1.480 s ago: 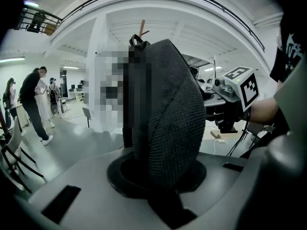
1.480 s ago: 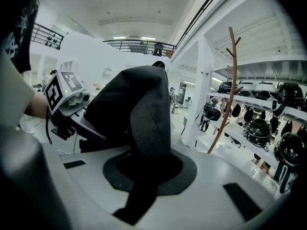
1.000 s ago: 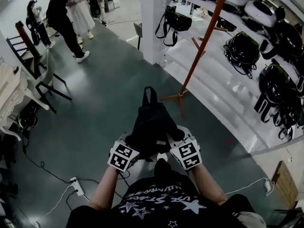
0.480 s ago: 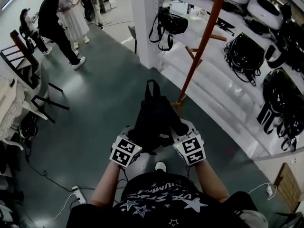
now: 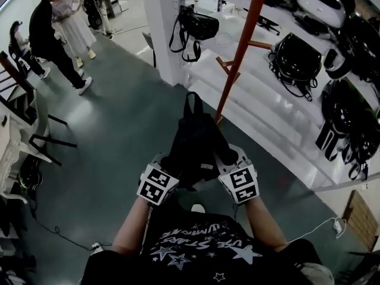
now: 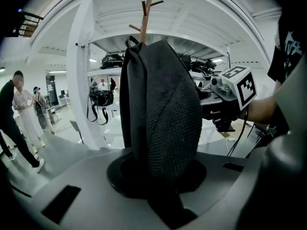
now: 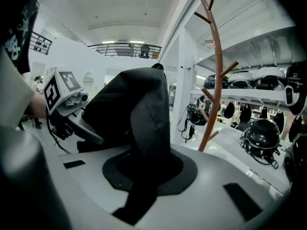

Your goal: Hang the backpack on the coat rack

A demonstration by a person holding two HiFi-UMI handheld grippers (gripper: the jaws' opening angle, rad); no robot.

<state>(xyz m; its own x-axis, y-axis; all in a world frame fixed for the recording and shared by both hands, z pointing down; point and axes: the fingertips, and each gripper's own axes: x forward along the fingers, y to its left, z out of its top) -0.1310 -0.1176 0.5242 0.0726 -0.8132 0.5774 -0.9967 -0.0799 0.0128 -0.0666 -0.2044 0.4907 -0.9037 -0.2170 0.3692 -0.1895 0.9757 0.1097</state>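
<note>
A black backpack (image 5: 193, 141) hangs upright between both grippers in front of the person, its top loop pointing toward the rack. My left gripper (image 5: 170, 170) is shut on its left shoulder strap, seen as dark mesh fabric (image 6: 163, 114) running into the left gripper (image 6: 158, 176). My right gripper (image 5: 222, 162) is shut on the right strap (image 7: 144, 123), which fills the right gripper (image 7: 148, 172). The brown coat rack (image 5: 238, 46) stands just beyond the bag; its forked pegs (image 6: 146, 11) rise behind the pack, and its pole (image 7: 217, 80) is to the right.
White shelves (image 5: 255, 94) with several black helmets (image 5: 297, 58) line the right side behind the rack. A white pillar (image 5: 163, 28) stands ahead. People (image 5: 50, 34) stand at the far left, chairs (image 5: 35, 123) sit at the left edge, and a power strip (image 5: 95, 248) lies on the floor.
The view has advanced toward the coat rack: its pole and the shelves are nearer and larger. Both grippers keep the backpack between them in the same hold.
</note>
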